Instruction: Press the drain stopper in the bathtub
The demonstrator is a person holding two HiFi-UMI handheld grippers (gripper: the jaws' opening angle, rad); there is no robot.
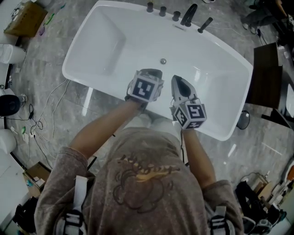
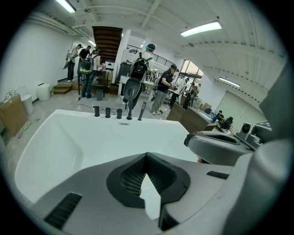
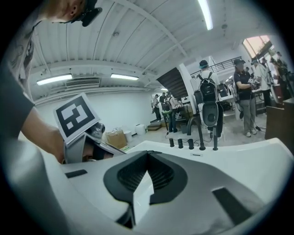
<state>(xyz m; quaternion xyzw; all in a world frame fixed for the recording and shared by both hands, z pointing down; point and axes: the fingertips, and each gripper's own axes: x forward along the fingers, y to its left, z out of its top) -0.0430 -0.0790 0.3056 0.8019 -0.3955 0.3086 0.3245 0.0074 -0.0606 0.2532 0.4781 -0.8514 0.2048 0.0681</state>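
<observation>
Clearly the drain stopper (image 1: 162, 60) is the small round metal disc on the white floor of the bathtub (image 1: 105, 41), a little above the middle of the head view and below the row of dark knobs (image 1: 162, 11) and the faucet (image 1: 189, 15) at the top rim. Being round, it has no long axis to speak of; its flat face seems to point up out of the tub, towards the camera. Neither gripper view shows it. The left tool (image 1: 151, 72) hangs over the tub just below the stopper in the frame, apart from it, its tips aimed towards the upper edge; its jaws are clenched together at the tips with nothing between them. The right tool (image 1: 176, 79) sits just beside it, to the lower right, likewise closed and empty, its marker cube lower in the frame near the tub's near rim. The press has not yet begun, by my reading. To do it well, I would keep the nearer tool closed so the joined tips make one blunt point, bring it over the disc's centre, and push straight down along the disc's own axis, since an off-centre push could slide off the metal onto the slick enamel.
</observation>
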